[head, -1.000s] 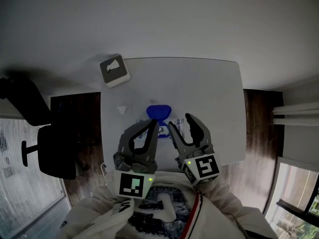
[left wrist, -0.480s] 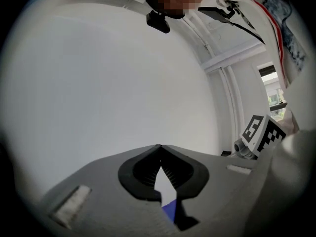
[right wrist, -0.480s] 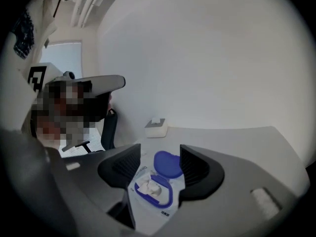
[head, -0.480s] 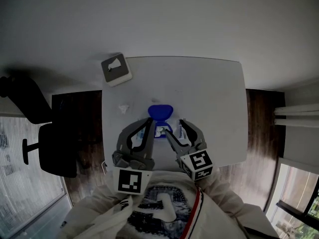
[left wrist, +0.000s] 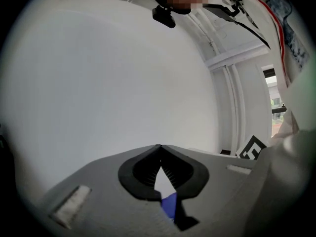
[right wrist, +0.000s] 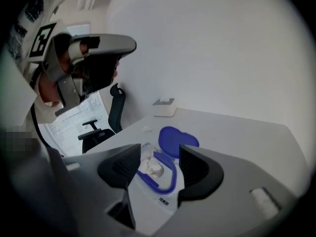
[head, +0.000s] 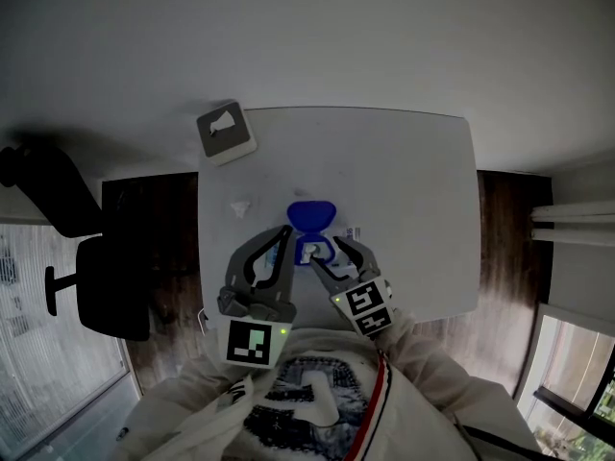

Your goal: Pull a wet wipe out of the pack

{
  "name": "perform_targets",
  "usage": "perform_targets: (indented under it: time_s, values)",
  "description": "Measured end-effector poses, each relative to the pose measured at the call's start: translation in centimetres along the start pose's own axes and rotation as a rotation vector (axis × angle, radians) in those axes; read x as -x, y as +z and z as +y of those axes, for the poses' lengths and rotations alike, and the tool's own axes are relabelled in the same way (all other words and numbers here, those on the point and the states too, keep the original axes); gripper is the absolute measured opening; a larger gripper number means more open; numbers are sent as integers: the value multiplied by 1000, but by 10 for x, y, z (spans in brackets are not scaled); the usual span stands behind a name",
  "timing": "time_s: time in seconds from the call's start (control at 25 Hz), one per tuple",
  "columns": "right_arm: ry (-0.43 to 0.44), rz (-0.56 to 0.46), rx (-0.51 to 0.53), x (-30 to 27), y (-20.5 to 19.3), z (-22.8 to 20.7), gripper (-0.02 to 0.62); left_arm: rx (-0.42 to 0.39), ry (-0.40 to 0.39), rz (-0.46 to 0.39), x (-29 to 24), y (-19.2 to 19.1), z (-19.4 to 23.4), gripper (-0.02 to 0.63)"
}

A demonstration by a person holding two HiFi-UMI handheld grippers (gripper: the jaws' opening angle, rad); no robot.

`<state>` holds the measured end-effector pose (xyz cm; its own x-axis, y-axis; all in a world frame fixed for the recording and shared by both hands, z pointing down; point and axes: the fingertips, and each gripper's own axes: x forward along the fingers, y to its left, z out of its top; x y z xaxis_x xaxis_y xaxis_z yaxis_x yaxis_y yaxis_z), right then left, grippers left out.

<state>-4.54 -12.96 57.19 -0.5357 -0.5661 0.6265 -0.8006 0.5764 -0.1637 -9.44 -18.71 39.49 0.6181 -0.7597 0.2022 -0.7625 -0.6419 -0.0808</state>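
The pack of wet wipes (right wrist: 157,194) lies flat on the white tabletop (head: 404,181), near the edge closest to the person. Its blue lid (head: 310,213) is flipped fully open and lies back on the far side of the pack. A white tuft of wipe (right wrist: 150,167) stands up inside the blue-rimmed opening. The right tongs (right wrist: 159,157) point down at the pack, and their jaws have just been opening. They are now spread wide with nothing between the pads (the tuft and the opening show through the gap, further down). In the head view the right tongs sit just above the opening, and whether they touch the pack cannot be told. The left tongs (left wrist: 159,148) are pressed together at the tips and pinch nothing that can be seen. Only a sliver of white and blue shows through the slot behind the tips. In the head view they hang just to the left of the pack. A grey-topped tissue box (head: 227,133) sits at the far left corner of the tabletop. A small crumpled white scrap (head: 238,206) lies between the box and the pack. A black office chair (head: 96,286) stands on the dark floor to the left.
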Motion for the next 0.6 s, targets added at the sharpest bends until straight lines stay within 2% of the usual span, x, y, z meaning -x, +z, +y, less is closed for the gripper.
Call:
perform_targets:
  time_s: [0.12,0.28,0.6]
  values:
    - [29,67,27,-12,-17,4,236,44,21,0,2,-1,5,3]
    - [40,131,40,-22,-35,5,235,47,31,-4,3,0,7,3]
    - [88,185,68,-34,-45,23,224,50,40,10,6,-4,10,3]
